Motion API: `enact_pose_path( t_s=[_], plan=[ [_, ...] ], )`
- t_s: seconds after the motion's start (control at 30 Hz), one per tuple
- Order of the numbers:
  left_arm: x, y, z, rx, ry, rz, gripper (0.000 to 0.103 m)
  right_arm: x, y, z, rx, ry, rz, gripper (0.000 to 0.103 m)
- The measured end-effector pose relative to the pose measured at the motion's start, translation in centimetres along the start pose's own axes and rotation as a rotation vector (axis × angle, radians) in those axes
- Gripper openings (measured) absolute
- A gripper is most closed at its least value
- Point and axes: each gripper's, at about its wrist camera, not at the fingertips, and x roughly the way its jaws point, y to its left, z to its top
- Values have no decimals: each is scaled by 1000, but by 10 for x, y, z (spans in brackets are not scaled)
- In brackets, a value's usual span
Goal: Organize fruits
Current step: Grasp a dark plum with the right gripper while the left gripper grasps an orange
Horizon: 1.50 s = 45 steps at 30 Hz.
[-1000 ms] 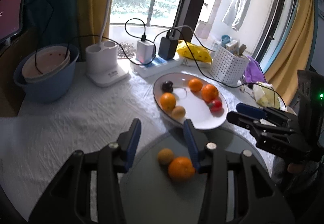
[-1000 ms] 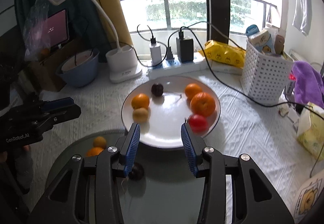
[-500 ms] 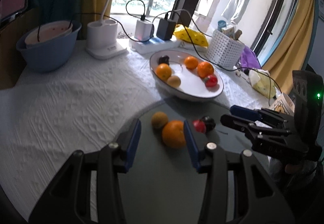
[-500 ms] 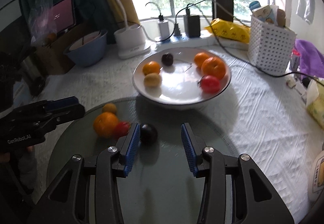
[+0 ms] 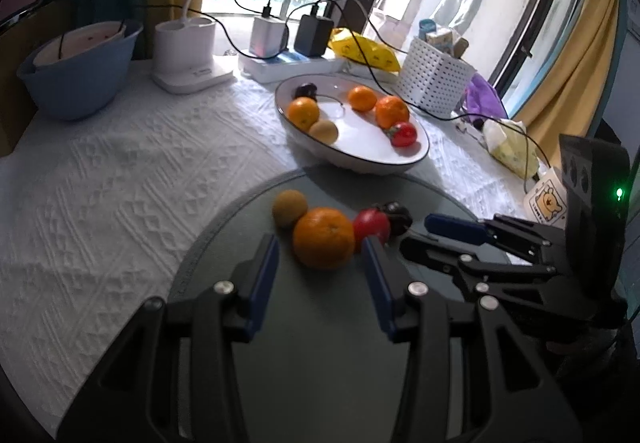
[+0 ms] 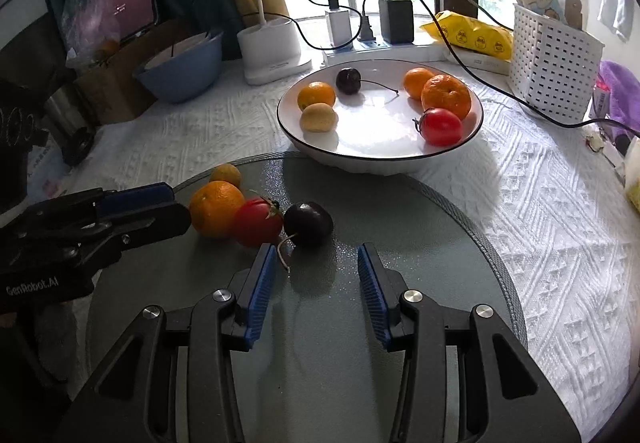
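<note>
On the round glass mat [image 6: 400, 227] lie an orange [image 5: 323, 237] [image 6: 216, 207], a red tomato [image 5: 371, 225] [image 6: 258, 221], a dark cherry [image 6: 308, 223] [image 5: 397, 215] and a small yellow-brown fruit [image 5: 289, 207] [image 6: 226, 175]. A white bowl [image 6: 400, 157] [image 5: 360, 159] behind holds several fruits. My left gripper [image 5: 320, 273] is open, just before the orange. My right gripper [image 6: 318, 283] is open, just before the cherry.
A blue basin [image 5: 76, 83], a white lamp base [image 5: 188, 55], a power strip with chargers [image 5: 288, 61], a yellow bag [image 5: 364, 49] and a white basket [image 5: 436, 83] stand along the back. Cables cross behind the bowl. White cloth [image 5: 120, 183] covers the table.
Both grippers have pulled back and down toward the mat. The loose fruits now sit close in front of the fingers, and the bowl looks farther away.
</note>
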Motion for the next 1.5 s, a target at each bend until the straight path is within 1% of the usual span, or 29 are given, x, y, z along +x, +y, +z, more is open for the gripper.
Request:
enact_pose_path(
  t_s=[0.3, 0.47, 0.53, 0.77, 0.8, 0.83, 0.9, 1.0, 1.07, 1.5],
  plan=[
    [14, -4, -1, 8, 36, 4, 46, 10, -1, 6, -14, 15, -10, 45],
    [21, -4, 1, 3, 49, 8, 46, 13, -2, 10, -16, 16, -1, 44],
    [24, -3, 1, 2, 57, 15, 46, 14, -2, 12, -20, 15, 5, 41],
    [28, -1, 4, 1, 58, 12, 46, 17, -4, 16, -18, 13, 30, 40],
    [28, -1, 4, 8, 56, 14, 46, 17, -4, 17, -21, 11, 32, 38],
    [28, -2, 4, 16, 54, 15, 46, 18, -4, 18, -22, 10, 41, 32],
    [29, -3, 4, 24, 52, 16, 46, 18, -3, 19, -21, 7, 59, 28],
    [29, -3, 4, 28, 51, 12, 45, 18, -4, 20, -15, 5, 65, 28],
    [29, -4, 3, 33, 52, 7, 41, 17, -4, 20, -11, 3, 68, 28],
    [13, -14, 0, 52, 31, 5, 40, 1, -4, 16, -9, -28, 60, 28]
  ],
)
